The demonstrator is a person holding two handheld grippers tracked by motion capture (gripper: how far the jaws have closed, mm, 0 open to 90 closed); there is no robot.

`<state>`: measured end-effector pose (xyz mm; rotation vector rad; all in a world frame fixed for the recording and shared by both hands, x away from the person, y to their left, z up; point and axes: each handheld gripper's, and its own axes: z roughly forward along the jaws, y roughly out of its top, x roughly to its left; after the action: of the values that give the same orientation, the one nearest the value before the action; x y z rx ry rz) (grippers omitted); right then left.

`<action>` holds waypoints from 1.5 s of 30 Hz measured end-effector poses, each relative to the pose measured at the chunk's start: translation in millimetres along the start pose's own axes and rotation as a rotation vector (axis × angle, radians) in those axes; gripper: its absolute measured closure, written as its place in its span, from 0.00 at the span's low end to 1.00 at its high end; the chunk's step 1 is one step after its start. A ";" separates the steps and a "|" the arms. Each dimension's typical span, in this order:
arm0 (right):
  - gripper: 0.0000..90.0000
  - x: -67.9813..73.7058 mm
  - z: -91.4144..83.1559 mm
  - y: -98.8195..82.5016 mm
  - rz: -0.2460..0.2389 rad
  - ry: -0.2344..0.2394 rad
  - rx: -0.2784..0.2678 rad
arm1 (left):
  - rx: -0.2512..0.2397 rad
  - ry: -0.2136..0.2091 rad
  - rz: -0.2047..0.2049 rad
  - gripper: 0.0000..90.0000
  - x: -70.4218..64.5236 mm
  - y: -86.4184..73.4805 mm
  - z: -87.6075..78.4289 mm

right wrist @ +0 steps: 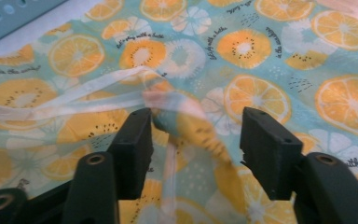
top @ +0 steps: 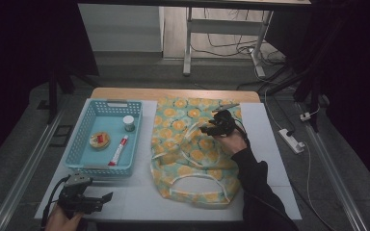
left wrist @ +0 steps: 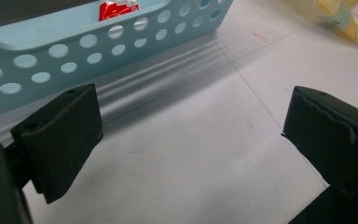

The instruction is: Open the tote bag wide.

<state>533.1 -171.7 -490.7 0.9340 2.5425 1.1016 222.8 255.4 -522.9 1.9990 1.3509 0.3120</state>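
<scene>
Showing an early stage: the right tool (right wrist: 193, 154), jaws spread, straddles a raised fold of the flat orange-slice-print fabric bag (top: 192, 149) on the counter (top: 265, 144); the spread left tool (top: 87, 198) idles beside the still-loaded pale-blue perforated plastic basket (top: 89, 166).

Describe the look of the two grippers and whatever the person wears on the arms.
Both are black handheld tools. The left gripper carries a grey plate on top and trails a black cable. The right gripper has blocky black jaws with small screw holes; a black sleeve covers the arm behind it.
</scene>
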 end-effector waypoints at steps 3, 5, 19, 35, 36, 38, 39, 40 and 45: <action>0.38 -0.7 -3.7 -1.0 0.017 0.028 0.004 | 0.001 0.000 0.000 0.06 -0.1 0.1 0.2; 0.34 0.2 -5.8 -2.6 0.013 0.028 0.000 | 0.002 0.001 0.000 0.06 -0.1 0.2 0.2; 0.08 20.3 -19.3 -5.9 -0.030 0.040 0.009 | -0.001 0.000 -0.002 0.06 0.0 0.1 0.0; 0.00 58.3 -32.1 -25.7 -0.099 0.067 0.054 | -0.005 -0.004 -0.010 0.05 0.8 0.0 -0.4; 0.00 61.3 -32.4 -26.8 -0.102 0.073 0.058 | -0.005 -0.004 -0.011 0.05 0.9 0.0 -0.5; 0.00 67.1 -32.8 -29.3 -0.109 0.085 0.067 | -0.007 -0.004 -0.012 0.05 1.0 0.0 -0.4; 0.00 70.0 -33.0 -30.7 -0.111 0.085 0.072 | -0.007 -0.005 -0.013 0.05 1.1 0.0 -0.4; 0.00 72.3 -32.6 -32.4 -0.117 0.090 0.076 | -0.008 -0.004 -0.014 0.05 1.2 -0.1 -0.3; 0.00 82.7 -28.2 -43.5 -0.134 0.094 0.105 | -0.009 -0.004 -0.015 0.05 1.3 -0.1 -0.5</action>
<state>436.7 -158.4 -498.1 0.7382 2.7178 1.0046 223.0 256.8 -522.8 1.9804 1.3586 0.3060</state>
